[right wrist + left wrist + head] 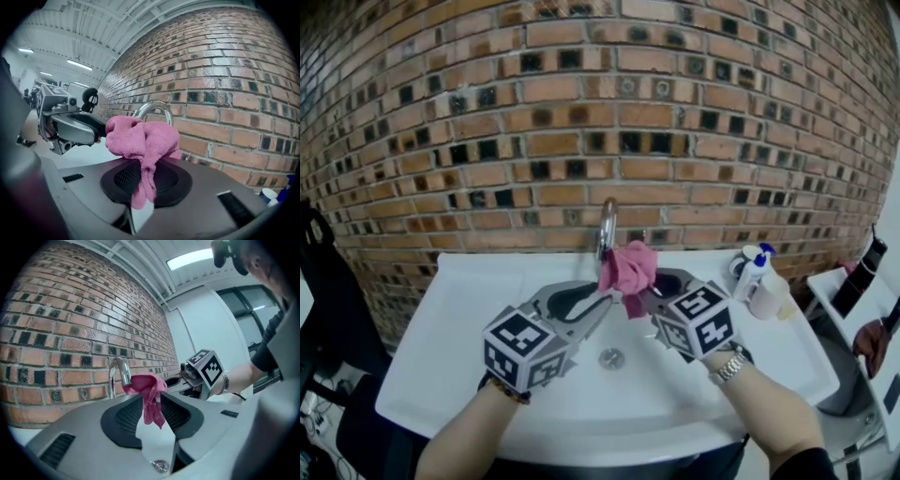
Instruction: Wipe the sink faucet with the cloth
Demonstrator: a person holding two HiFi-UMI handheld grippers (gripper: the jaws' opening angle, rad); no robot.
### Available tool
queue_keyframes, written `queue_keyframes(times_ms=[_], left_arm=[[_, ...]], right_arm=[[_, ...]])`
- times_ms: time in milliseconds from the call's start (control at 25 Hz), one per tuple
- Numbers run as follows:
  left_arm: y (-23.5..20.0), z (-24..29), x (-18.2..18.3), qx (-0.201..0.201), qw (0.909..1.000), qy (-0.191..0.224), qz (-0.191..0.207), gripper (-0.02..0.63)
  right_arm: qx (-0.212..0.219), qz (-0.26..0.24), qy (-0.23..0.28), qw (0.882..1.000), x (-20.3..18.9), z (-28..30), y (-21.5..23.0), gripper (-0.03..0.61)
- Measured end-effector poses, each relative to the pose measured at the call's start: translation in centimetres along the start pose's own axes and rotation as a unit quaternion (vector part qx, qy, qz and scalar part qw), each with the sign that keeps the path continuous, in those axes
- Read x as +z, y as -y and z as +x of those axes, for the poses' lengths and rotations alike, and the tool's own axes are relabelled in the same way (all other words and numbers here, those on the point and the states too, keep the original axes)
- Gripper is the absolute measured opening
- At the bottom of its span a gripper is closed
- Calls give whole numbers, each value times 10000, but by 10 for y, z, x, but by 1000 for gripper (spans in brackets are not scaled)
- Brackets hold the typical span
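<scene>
One bunched pink terry cloth [628,266] hangs just before the curved chrome faucet [607,225], above the white sink [469,309]. Right gripper [647,292] jaws pinch its fold. Left gripper [609,298] jaws stand slightly apart, a cloth tail hanging between them.

Left gripper [609,298] jaws parted; right gripper [645,292] clamps the cloth [628,265].

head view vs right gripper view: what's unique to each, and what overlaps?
Head view only: the sink drain and a wristwatch.
Right gripper view only: ceiling lights, plus a close look at the right hand-held gripper shut on the pink cloth.
Both: the pink cloth, faucet, brick wall and left hand-held gripper.
</scene>
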State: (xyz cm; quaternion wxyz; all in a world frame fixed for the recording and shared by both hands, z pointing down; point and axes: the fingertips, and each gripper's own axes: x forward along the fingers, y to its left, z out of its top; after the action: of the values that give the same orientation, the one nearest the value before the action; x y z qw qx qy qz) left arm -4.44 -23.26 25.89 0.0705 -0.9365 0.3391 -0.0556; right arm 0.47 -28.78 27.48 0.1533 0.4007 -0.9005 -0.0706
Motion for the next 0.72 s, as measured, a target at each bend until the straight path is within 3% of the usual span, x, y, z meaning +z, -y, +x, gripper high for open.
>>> queue_keyframes(times_ms=[120,320,520,720], left_arm=[[7,-9,2,-266,9996,-4,63,191],[13,-20,5,-667,9976,-64,173,267],[29,-24,1,-1398,9901,-126,11,288],[39,-31,-8,-1981,9790,-236,-419,288]], right_arm=[[305,-240,-4,9992,1,-11,-18,48],[936,-826,15,9922,0,-27,-48,48],[1732,-1476,44,9738,-6,-40,-82,48],[2198,-1984,50,9551,-10,-50,-109,49]])
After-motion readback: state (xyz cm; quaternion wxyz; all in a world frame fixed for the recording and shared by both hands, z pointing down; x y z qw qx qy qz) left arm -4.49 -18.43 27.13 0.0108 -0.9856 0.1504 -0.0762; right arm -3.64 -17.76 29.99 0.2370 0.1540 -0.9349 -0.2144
